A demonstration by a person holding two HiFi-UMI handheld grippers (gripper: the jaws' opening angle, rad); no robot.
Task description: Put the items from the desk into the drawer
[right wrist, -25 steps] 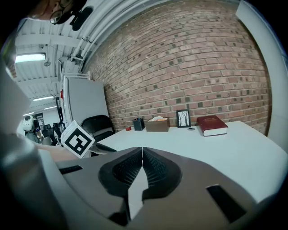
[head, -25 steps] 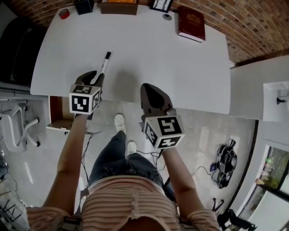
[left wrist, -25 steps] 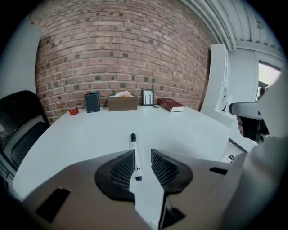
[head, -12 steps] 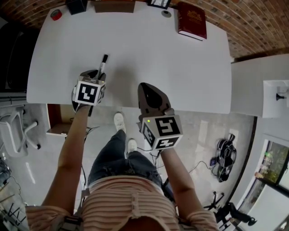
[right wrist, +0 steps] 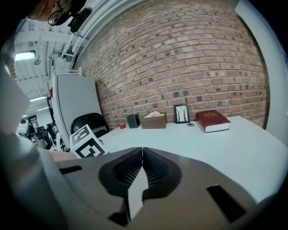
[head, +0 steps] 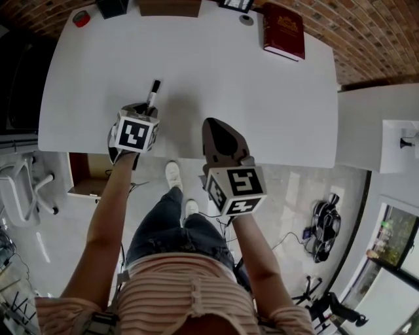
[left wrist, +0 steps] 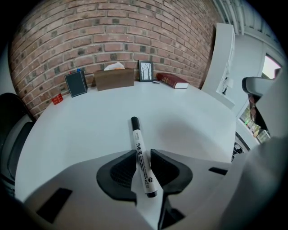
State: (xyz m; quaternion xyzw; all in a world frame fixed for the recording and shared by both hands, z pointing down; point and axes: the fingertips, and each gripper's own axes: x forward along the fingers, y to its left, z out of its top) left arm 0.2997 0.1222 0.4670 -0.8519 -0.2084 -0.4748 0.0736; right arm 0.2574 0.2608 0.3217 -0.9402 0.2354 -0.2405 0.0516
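A white marker (head: 152,92) with a black cap lies on the white desk (head: 262,98) near its front left edge. My left gripper (head: 145,108) points down at it. In the left gripper view the marker (left wrist: 140,150) runs between the pads (left wrist: 121,170) of the left gripper (left wrist: 143,155); the jaws have just been closing, a thin gap still shows beside the barrel, and the marker rests on the desk. My right gripper (head: 215,125) hovers over the desk's front edge, and in its own view the right gripper (right wrist: 142,151) is shut with nothing in it.
A dark red book (head: 283,30) lies at the desk's far right. A brown tissue box (left wrist: 114,78), a small picture frame (left wrist: 145,71), a dark pen holder (left wrist: 75,83) and a small red object (head: 81,18) line the back edge. An open drawer (head: 85,173) shows under the desk's left side.
My left gripper has sunk and moved forward over the near end of the marker, so its jaws now flank the barrel. The right gripper has shifted only slightly.
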